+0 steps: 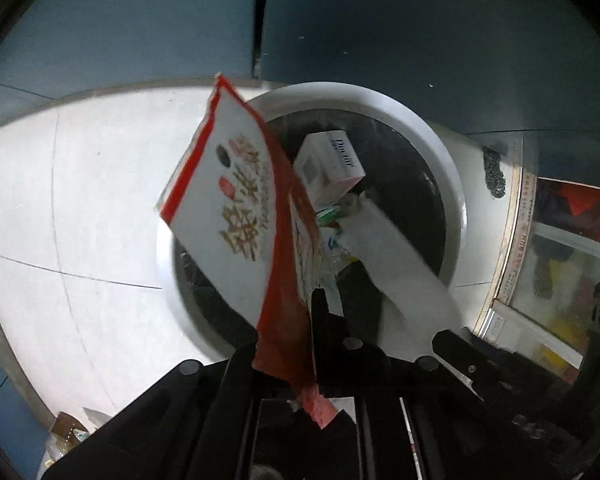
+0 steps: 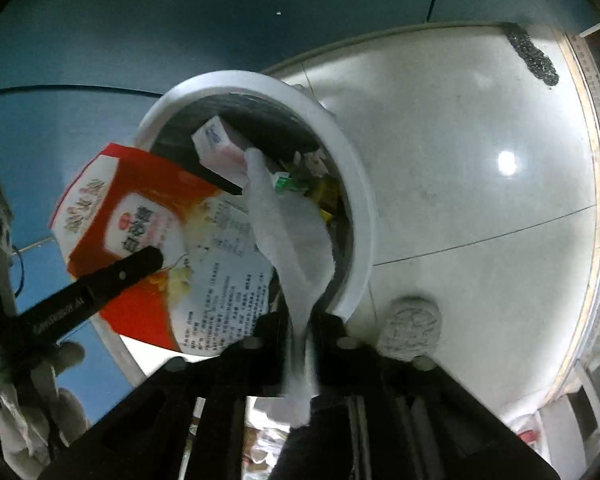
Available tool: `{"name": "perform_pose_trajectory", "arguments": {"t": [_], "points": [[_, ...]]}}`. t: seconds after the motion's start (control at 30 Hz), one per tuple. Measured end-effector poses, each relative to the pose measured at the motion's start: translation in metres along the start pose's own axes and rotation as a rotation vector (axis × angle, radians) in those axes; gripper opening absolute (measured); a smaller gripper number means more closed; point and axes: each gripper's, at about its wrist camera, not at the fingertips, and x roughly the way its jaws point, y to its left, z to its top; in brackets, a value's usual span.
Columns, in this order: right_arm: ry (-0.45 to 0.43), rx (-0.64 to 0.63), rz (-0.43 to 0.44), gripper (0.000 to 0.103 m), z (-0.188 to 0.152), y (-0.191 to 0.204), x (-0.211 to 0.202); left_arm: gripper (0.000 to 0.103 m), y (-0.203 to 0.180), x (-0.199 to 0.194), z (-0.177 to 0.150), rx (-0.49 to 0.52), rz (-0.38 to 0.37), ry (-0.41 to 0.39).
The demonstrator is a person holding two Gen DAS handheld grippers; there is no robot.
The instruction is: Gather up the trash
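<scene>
My left gripper (image 1: 288, 344) is shut on a red and white food packet (image 1: 236, 216), held over the left rim of a round white trash bin (image 1: 432, 128). My right gripper (image 2: 300, 332) is shut on a white tissue (image 2: 288, 232) that hangs over the bin's opening; the tissue also shows in the left wrist view (image 1: 396, 264). The bin (image 2: 360, 200) has a black liner and holds a white carton (image 1: 332, 164), green scraps and other wrappers. The packet (image 2: 148, 216) and the left gripper's fingers (image 2: 140, 268) show in the right wrist view.
The bin stands on a pale tiled floor (image 1: 80, 200) against a blue wall (image 1: 140, 20). A crumpled grey paper ball (image 2: 412, 332) lies on the floor by the bin. A black rough patch (image 2: 536, 60) lies near a glass-fronted cabinet (image 1: 560, 260).
</scene>
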Motion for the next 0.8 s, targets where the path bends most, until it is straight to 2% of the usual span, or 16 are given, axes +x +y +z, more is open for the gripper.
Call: {"name": "perform_pose_trajectory", "arguments": {"t": [0.03, 0.07, 0.1, 0.13, 0.23, 0.27, 0.33, 0.6, 0.7, 0.8], "points": [[-0.007, 0.001, 0.0, 0.052, 0.001, 0.0, -0.002, 0.014, 0.0, -0.004, -0.002, -0.003, 0.005, -0.01], [-0.016, 0.0, -0.002, 0.073, 0.0, 0.001, -0.005, 0.044, 0.001, -0.007, -0.004, -0.003, 0.007, -0.024], [-0.023, 0.0, -0.004, 0.078, 0.001, 0.003, -0.008, 0.067, 0.002, -0.014, -0.006, -0.003, 0.011, -0.042], [-0.028, -0.001, -0.006, 0.079, 0.0, 0.005, -0.011, 0.103, 0.003, -0.019, -0.007, -0.003, 0.02, -0.058], [-0.038, -0.028, -0.017, 0.081, -0.003, 0.013, -0.023, 0.103, 0.011, -0.034, -0.013, -0.008, 0.019, -0.081], [-0.046, -0.043, -0.032, 0.091, -0.004, 0.012, -0.027, 0.103, 0.012, -0.042, -0.018, -0.014, 0.027, -0.088], [-0.066, -0.076, -0.062, 0.103, -0.01, 0.017, -0.042, 0.103, 0.013, -0.056, -0.023, -0.015, 0.05, -0.11], [-0.164, -0.19, -0.166, 0.103, -0.051, 0.04, -0.121, 0.103, 0.01, -0.164, -0.082, -0.013, 0.185, -0.258], [-0.218, -0.224, -0.183, 0.103, -0.08, 0.053, -0.173, 0.103, 0.0, -0.221, -0.115, -0.005, 0.219, -0.305], [-0.268, -0.247, -0.184, 0.103, -0.107, 0.065, -0.226, 0.103, -0.013, -0.271, -0.141, -0.005, 0.22, -0.337]]}}
